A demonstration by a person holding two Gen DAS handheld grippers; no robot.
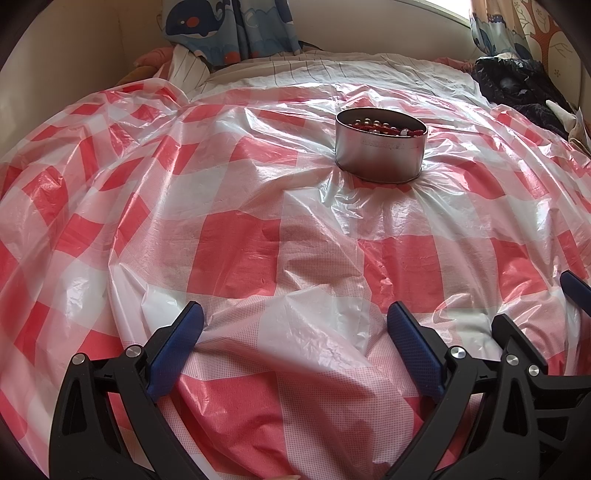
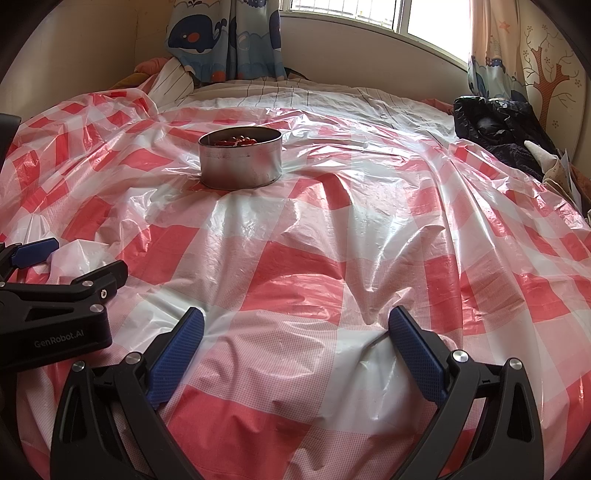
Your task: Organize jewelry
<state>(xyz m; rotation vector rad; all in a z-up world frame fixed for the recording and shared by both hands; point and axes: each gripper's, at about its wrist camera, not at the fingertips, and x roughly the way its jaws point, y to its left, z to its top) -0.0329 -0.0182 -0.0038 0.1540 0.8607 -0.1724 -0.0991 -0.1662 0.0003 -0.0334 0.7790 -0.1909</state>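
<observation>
A round metal tin (image 1: 380, 155) stands on the red-and-white checked plastic sheet (image 1: 236, 236) that covers the bed. Red and pearly beaded jewelry (image 1: 373, 127) lies inside it. My left gripper (image 1: 295, 321) is open and empty, low over the sheet, well short of the tin. In the right wrist view the tin (image 2: 240, 166) is far ahead to the left, with red beads (image 2: 236, 140) showing over its rim. My right gripper (image 2: 295, 325) is open too, holding nothing. The left gripper (image 2: 74, 262) shows at that view's left edge.
A pile of dark clothing (image 2: 495, 125) lies at the bed's far right. Whale-print curtains (image 2: 221, 37) hang behind the bed under a window (image 2: 369, 14). A striped sheet (image 2: 295, 92) shows past the plastic. A wall (image 1: 74, 48) closes the left side.
</observation>
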